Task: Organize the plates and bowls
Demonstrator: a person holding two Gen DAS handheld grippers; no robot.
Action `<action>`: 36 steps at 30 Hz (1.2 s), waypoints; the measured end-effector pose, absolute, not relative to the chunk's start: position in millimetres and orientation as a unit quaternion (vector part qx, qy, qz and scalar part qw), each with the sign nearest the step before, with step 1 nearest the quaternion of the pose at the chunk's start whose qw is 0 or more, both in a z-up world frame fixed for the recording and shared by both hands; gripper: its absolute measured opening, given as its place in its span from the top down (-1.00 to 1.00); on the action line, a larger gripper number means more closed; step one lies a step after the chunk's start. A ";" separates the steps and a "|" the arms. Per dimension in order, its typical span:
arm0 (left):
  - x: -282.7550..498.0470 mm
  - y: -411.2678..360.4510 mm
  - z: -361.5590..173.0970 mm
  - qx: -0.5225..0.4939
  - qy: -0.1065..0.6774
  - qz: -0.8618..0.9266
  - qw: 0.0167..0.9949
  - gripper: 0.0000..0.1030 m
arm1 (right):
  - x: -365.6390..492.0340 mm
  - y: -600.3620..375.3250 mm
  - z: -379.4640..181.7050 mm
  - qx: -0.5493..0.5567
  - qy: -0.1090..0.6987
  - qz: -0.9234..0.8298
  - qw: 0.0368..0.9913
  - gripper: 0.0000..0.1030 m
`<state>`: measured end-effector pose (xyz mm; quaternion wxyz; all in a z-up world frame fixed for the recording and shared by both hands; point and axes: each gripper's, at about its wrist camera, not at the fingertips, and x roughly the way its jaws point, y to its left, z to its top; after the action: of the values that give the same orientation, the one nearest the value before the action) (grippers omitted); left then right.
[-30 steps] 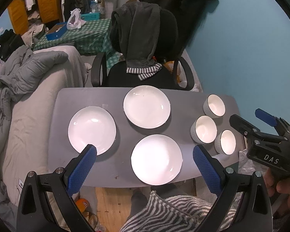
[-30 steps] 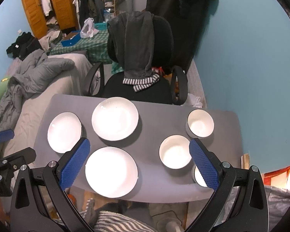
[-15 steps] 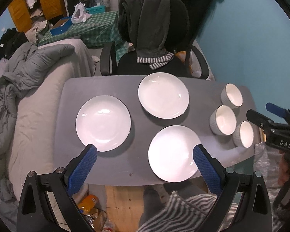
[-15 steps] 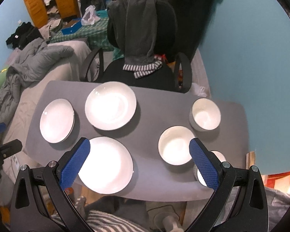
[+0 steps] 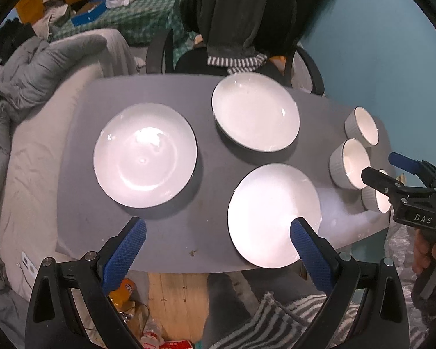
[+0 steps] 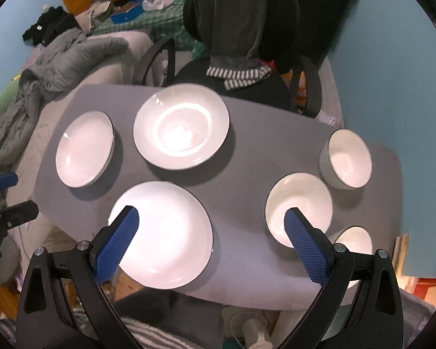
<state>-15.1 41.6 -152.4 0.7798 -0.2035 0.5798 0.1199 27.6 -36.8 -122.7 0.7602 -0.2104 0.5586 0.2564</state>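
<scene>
Three white plates lie on the grey table: a left plate, a far plate and a near plate. Three white bowls stand in a row at the right: far bowl, middle bowl, near bowl. My left gripper is open and empty above the table's near edge. My right gripper is open and empty above the near plate and the middle bowl. It also shows in the left wrist view over the bowls.
A black office chair draped with dark clothing stands at the table's far side. A bed with a grey quilt runs along the left. A teal wall is on the right. Bottles and clutter lie on the wooden floor below the near edge.
Both grippers have moved forward and lower toward the table, so plates and bowls look larger. The right gripper now hangs over the bowls in the left wrist view. Both stay open.
</scene>
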 end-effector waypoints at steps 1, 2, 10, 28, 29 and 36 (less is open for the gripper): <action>-15.7 42.2 -157.0 -0.201 0.583 0.123 0.777 -0.96 | 27.3 -36.4 -128.8 -0.211 0.560 0.260 0.758 -0.95; -14.9 42.9 -164.4 -0.199 0.587 0.124 0.775 -0.96 | 28.4 -37.6 -135.9 -0.213 0.562 0.261 0.756 -0.95; -10.8 33.7 -215.3 -0.187 0.633 0.104 0.744 -0.96 | 29.4 -40.5 -179.0 -0.240 0.583 0.260 0.732 -0.79; 3.3 16.5 -274.2 -0.208 0.658 0.075 0.720 -0.57 | 33.3 -48.6 -230.8 -0.249 0.629 0.266 0.687 -0.39; 4.3 14.6 -274.8 -0.210 0.659 0.073 0.719 -0.48 | 35.2 -50.7 -233.3 -0.250 0.630 0.267 0.685 -0.36; 5.3 11.1 -290.8 -0.236 0.669 0.079 0.700 -0.27 | 42.0 -63.0 -244.5 -0.257 0.643 0.278 0.665 -0.11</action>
<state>5.3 11.1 -290.8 0.7004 -0.2364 0.6688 0.0795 42.0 -63.0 -244.5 0.6652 -0.2571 0.6435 0.2781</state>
